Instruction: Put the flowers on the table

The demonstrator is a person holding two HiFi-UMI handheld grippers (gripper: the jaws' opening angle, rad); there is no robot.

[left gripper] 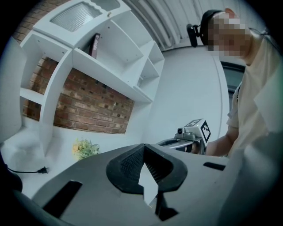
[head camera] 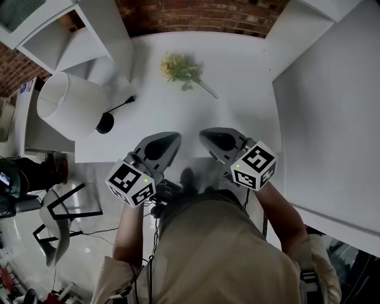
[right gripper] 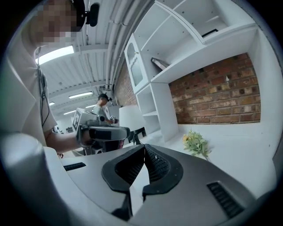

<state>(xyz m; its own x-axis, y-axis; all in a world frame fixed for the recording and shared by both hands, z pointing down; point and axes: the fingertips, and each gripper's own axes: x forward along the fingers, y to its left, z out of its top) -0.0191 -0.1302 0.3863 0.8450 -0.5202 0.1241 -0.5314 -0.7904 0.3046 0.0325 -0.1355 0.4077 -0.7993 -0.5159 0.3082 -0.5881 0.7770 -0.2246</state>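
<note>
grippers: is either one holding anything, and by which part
Nothing is held. The left gripper and right gripper both have jaws shut and empty; the flowers lie on the white table, away from both.

Bright, even light; fisheye edges dark and curved.

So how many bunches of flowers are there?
1. The bunch of flowers lies on the white table near the brick wall, right of the lamp. Parts of the shelves are out of sight, so more could be hidden.
</note>
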